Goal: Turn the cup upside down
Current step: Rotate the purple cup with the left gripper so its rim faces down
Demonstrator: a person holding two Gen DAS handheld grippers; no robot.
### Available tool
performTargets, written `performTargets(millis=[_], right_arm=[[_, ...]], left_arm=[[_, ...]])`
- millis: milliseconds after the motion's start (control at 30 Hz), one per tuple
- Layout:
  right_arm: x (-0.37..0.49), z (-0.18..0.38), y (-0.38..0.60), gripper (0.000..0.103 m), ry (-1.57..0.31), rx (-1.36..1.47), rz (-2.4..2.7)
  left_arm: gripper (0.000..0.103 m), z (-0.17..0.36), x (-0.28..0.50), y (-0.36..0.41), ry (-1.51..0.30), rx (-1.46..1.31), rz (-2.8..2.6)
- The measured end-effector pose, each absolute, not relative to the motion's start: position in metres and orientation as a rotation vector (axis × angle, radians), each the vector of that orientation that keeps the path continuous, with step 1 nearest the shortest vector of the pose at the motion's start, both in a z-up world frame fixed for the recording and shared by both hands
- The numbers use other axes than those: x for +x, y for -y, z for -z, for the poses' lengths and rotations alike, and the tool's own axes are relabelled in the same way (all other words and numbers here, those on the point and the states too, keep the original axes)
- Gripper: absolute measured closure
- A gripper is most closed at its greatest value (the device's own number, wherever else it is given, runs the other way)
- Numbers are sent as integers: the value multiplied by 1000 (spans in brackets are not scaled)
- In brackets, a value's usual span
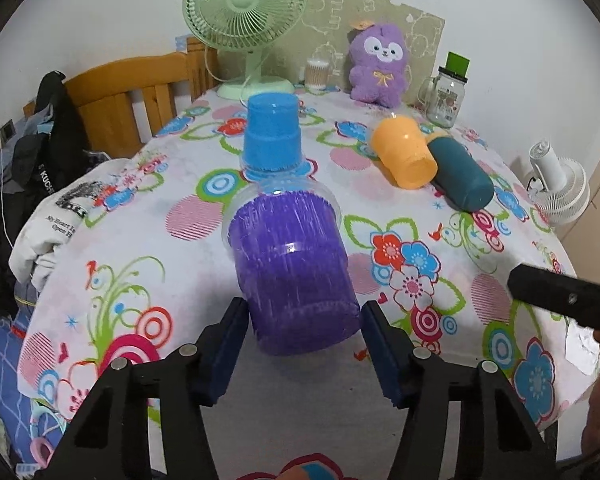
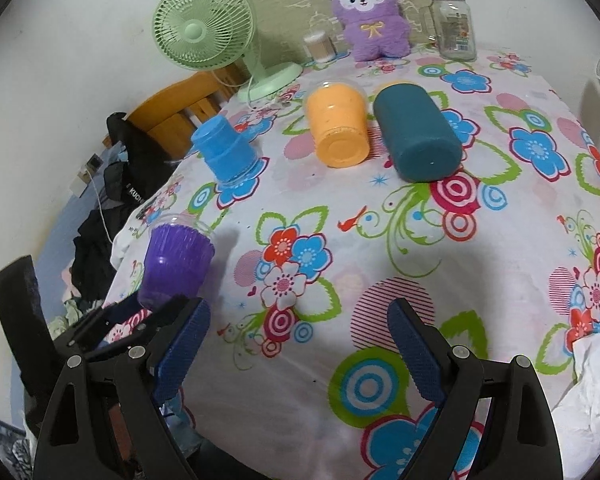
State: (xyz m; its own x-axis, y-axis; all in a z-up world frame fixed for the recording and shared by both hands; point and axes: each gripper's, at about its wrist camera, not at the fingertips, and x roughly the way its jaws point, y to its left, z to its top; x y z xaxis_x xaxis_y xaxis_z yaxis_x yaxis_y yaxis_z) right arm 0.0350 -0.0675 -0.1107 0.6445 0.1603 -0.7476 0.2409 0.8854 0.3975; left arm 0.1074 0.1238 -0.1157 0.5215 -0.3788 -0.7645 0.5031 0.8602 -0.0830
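Observation:
A purple cup (image 1: 294,272) is tilted, its base toward me, its clear rim touching the flowered tablecloth (image 1: 180,240). My left gripper (image 1: 302,320) is open, its blue pads on either side of the cup's base with small gaps. The cup also shows in the right wrist view (image 2: 176,264). A blue cup (image 1: 272,136) stands upside down behind it. An orange cup (image 1: 404,152) and a dark teal cup (image 1: 460,174) lie on their sides at the right. My right gripper (image 2: 298,340) is open and empty above the near table.
A green fan (image 1: 244,12), a purple plush toy (image 1: 378,62), a glass jar with a green lid (image 1: 446,94) and a small jar of swabs (image 1: 316,74) stand at the back. Clothes (image 1: 32,152) and a wooden bed frame (image 1: 128,96) lie left. A white fan (image 1: 560,184) is right.

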Motion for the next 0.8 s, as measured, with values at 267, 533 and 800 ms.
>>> performTargets(millis=[267, 533, 800], right_arm=[[34, 108, 62, 11, -878, 489, 40], [32, 106, 59, 11, -874, 482, 29], [30, 106, 59, 11, -877, 476, 40]], left_arm=[[44, 95, 102, -133, -825, 143, 533], [47, 77, 97, -137, -783, 133, 540], [20, 93, 88, -144, -811, 147, 559]])
